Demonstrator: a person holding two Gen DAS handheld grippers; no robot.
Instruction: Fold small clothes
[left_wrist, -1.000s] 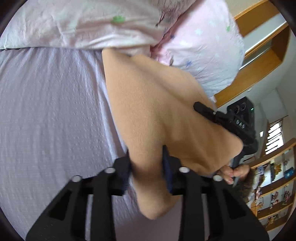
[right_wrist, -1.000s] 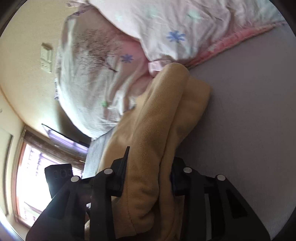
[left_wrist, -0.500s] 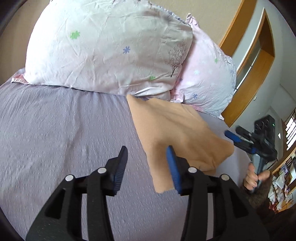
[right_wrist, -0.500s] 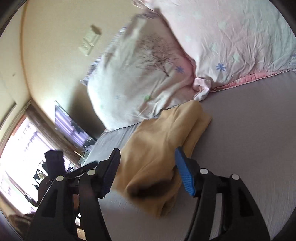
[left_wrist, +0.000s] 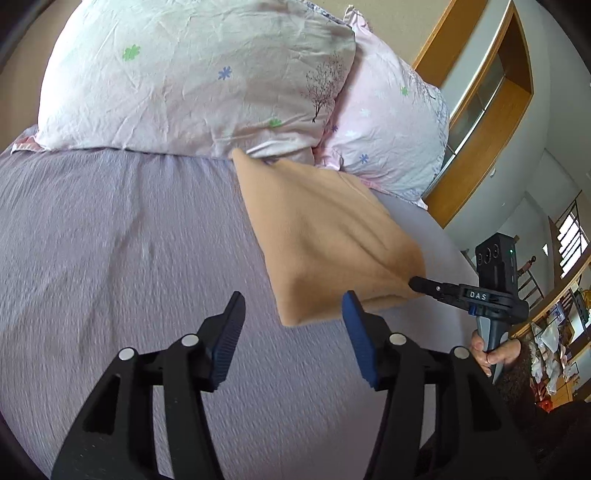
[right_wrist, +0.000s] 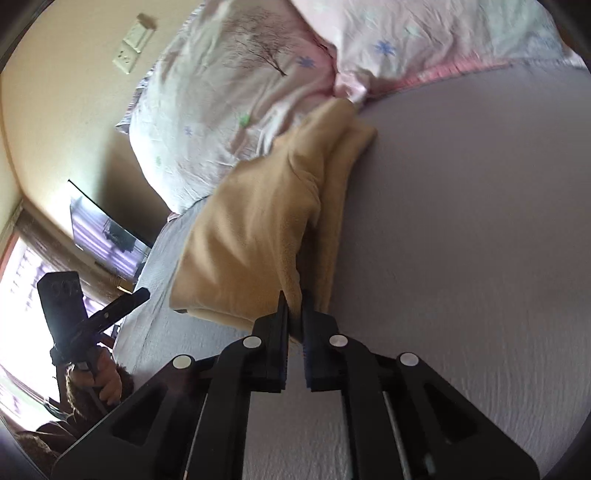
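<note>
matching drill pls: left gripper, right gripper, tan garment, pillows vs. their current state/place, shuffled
Things:
1. left gripper
2. right gripper
3. tan garment
4. pillows

States/places:
A. folded, lying on the purple sheet
B. jaws apart, holding nothing
C. propped at the head of the bed, behind the garment
D. jaws closed on a garment corner

Pairs: 1-B, 2-D, 3-A, 4-C

A tan fleece garment (left_wrist: 325, 236), folded in layers, lies on the bed against the pillows.
</note>
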